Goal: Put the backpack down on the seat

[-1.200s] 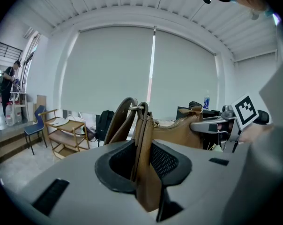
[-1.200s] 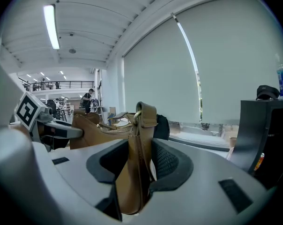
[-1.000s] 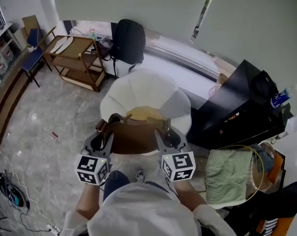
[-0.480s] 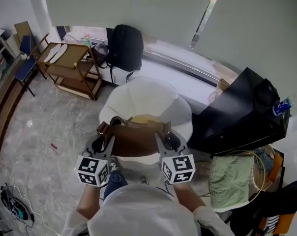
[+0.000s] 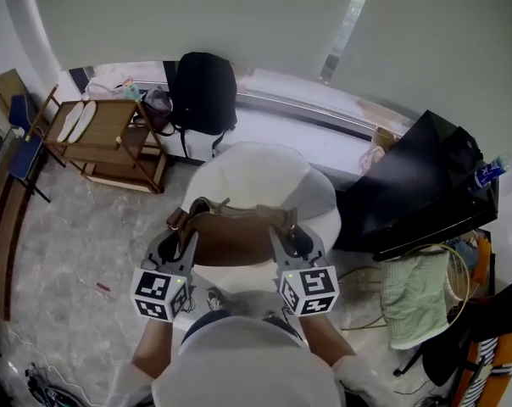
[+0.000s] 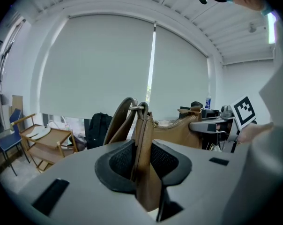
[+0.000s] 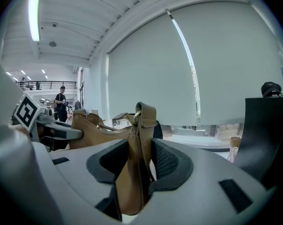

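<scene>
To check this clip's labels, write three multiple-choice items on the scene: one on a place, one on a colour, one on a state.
1. Where is the brown bag?
A. on the floor
B. over the white chair
C. on the wooden cart

2. What colour is the backpack by the window?
A. black
B. red
C. green

3. How does the left hand-held gripper stand?
A. wide open and empty
B. shut on the bag's end
C. out of view

Answers:
1 B, the bag spans from the left to the right hand-held gripper over the seat.
2 A, it is dark all over.
3 B, its pads press on the leather.
</scene>
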The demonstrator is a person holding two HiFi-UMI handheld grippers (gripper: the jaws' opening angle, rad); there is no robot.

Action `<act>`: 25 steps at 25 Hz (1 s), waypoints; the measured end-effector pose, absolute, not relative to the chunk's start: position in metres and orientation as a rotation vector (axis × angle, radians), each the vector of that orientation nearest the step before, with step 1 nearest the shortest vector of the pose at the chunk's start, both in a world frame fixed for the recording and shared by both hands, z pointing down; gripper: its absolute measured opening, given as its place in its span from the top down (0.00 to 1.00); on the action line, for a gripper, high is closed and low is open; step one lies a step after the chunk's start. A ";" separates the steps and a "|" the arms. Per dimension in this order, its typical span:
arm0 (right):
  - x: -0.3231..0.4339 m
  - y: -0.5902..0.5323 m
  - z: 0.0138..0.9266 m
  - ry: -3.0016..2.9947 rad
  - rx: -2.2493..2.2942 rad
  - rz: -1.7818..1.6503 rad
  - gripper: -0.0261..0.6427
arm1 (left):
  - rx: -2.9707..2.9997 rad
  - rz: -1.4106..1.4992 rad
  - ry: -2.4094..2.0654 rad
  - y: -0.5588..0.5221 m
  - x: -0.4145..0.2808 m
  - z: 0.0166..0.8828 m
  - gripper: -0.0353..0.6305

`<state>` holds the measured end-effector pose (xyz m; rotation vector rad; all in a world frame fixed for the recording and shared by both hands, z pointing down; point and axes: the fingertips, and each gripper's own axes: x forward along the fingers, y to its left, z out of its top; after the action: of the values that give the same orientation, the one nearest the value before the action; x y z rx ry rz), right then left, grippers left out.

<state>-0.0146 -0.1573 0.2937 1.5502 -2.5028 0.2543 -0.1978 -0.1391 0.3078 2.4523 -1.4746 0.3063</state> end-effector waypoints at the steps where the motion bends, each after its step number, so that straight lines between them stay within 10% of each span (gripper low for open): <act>1: -0.020 -0.161 0.294 -2.491 1.567 0.254 0.71 | 2.462 0.306 -1.456 -0.145 -0.204 0.308 0.79; 25: 0.031 -0.249 0.308 -2.529 1.418 0.255 0.71 | 2.335 0.260 -1.559 -0.212 -0.150 0.327 0.79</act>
<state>0.0305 -0.2488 0.3079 1.4180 -2.5286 0.2547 -0.1501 -0.2125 0.3265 2.3348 -1.5591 0.2600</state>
